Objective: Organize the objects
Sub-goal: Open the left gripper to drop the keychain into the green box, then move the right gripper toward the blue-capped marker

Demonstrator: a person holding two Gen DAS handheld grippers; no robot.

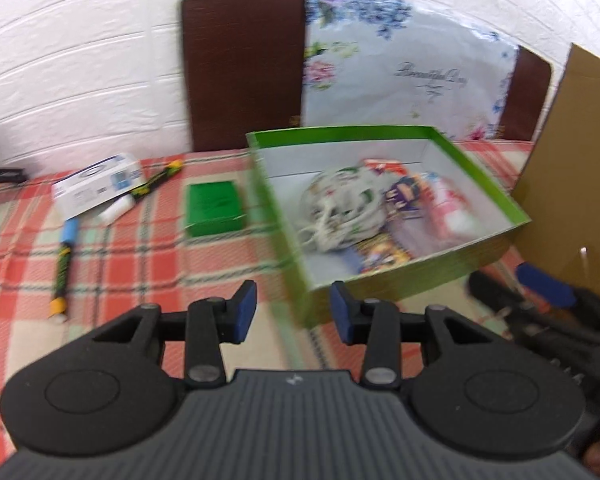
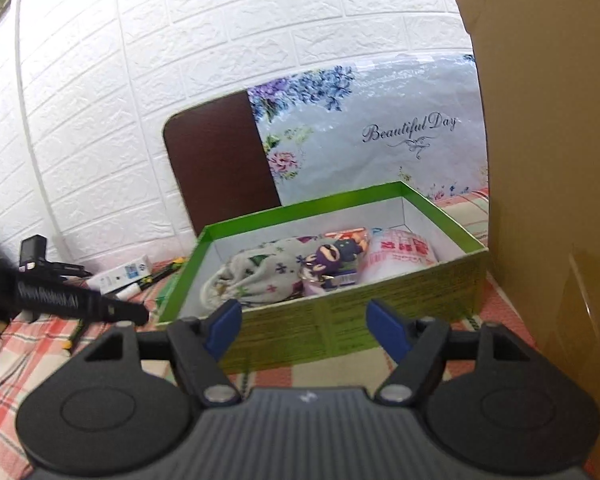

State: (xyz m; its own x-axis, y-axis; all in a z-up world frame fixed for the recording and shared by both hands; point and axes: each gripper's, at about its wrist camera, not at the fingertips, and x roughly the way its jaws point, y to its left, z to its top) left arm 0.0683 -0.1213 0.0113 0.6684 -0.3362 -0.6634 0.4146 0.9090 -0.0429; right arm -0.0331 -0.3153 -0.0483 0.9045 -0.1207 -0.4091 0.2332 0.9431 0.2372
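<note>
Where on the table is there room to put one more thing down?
Bare checked cloth lies in front of the small green box, between the marker and the big green box. The far left is crowded with the white carton and pens. The big box is mostly full.

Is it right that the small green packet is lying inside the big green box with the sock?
No. The small green packet lies outside, on the checked tablecloth beside the big green box; the sock is inside. The left wrist view shows it.
</note>
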